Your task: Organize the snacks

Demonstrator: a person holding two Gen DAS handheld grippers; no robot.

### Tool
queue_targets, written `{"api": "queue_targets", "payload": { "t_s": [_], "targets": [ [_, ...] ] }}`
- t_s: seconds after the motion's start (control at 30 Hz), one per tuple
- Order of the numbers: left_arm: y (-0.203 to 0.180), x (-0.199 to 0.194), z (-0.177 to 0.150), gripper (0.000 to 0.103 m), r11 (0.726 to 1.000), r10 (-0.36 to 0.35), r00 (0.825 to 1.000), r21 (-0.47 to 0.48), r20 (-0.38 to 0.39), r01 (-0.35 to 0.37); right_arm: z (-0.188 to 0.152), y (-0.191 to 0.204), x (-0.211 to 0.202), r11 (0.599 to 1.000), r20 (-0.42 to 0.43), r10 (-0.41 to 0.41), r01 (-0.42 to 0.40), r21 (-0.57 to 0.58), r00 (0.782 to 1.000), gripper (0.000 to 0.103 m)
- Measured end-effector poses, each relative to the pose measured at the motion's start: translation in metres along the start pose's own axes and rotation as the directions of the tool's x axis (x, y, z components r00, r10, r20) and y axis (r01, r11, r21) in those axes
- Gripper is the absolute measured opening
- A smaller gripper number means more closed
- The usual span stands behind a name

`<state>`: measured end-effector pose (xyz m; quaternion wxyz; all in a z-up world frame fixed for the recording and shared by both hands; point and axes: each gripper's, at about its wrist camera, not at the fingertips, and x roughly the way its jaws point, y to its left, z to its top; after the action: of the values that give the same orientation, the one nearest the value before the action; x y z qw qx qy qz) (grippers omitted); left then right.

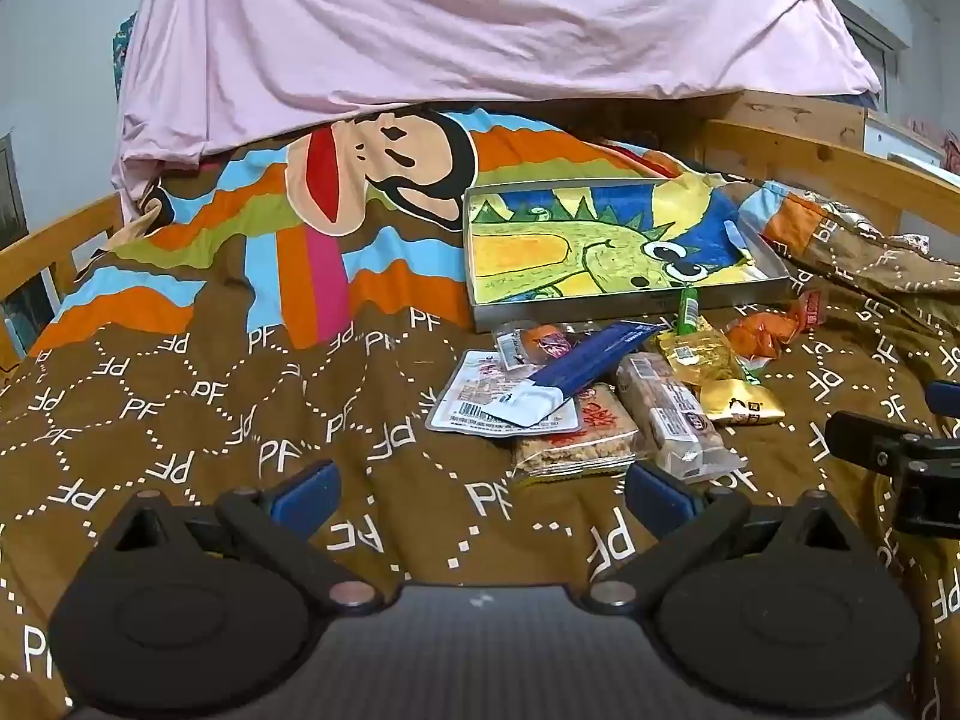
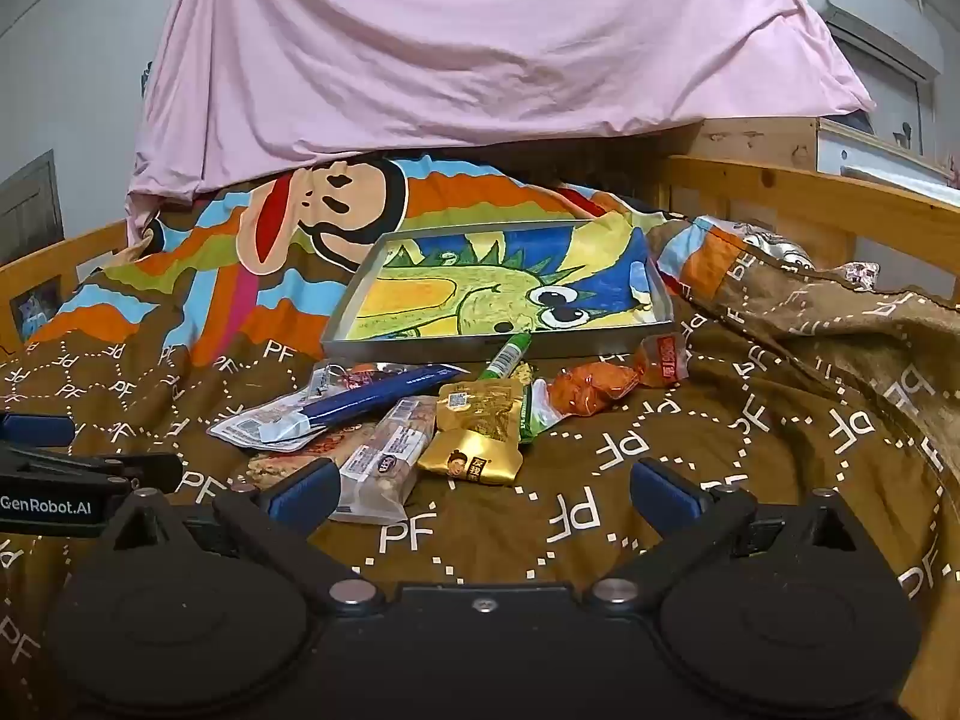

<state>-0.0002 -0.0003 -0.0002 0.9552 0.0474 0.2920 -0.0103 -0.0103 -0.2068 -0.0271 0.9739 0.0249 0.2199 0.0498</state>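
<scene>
A pile of snack packets lies on the brown bedspread in front of a shallow metal tray [image 1: 480, 276] [image 2: 354, 312] with a dragon drawing inside. The pile holds a long blue packet [image 1: 594, 363] [image 2: 372, 399], a clear-wrapped bar [image 1: 672, 414] [image 2: 390, 450], gold packets [image 1: 741, 402] [image 2: 474, 456], a green stick [image 1: 689, 309] [image 2: 507, 354] and orange packets [image 1: 762, 333] [image 2: 591, 393]. My left gripper [image 1: 480, 495] is open and empty, just short of the pile. My right gripper [image 2: 480, 495] is open and empty, its left fingertip [image 2: 303, 492] beside the clear-wrapped bar.
A pink sheet [image 1: 468, 30] hangs over the far end of the bed. Wooden bed rails [image 1: 828, 162] [image 2: 810, 198] run along the right and the left [image 1: 54, 246]. A bunched fold of bedspread [image 2: 810, 306] rises to the right of the tray.
</scene>
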Motion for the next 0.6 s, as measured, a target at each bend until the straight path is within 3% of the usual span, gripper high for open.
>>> {"api": "queue_targets", "payload": {
  "t_s": [0.6],
  "targets": [
    [-0.005, 0.002, -0.001, 0.103, 1.000, -0.004, 1.000, -0.004, -0.010, 0.004, -0.001, 0.001, 0.001, 1.000, -0.009, 0.001, -0.001, -0.001, 1.000, 0.102]
  ]
}}
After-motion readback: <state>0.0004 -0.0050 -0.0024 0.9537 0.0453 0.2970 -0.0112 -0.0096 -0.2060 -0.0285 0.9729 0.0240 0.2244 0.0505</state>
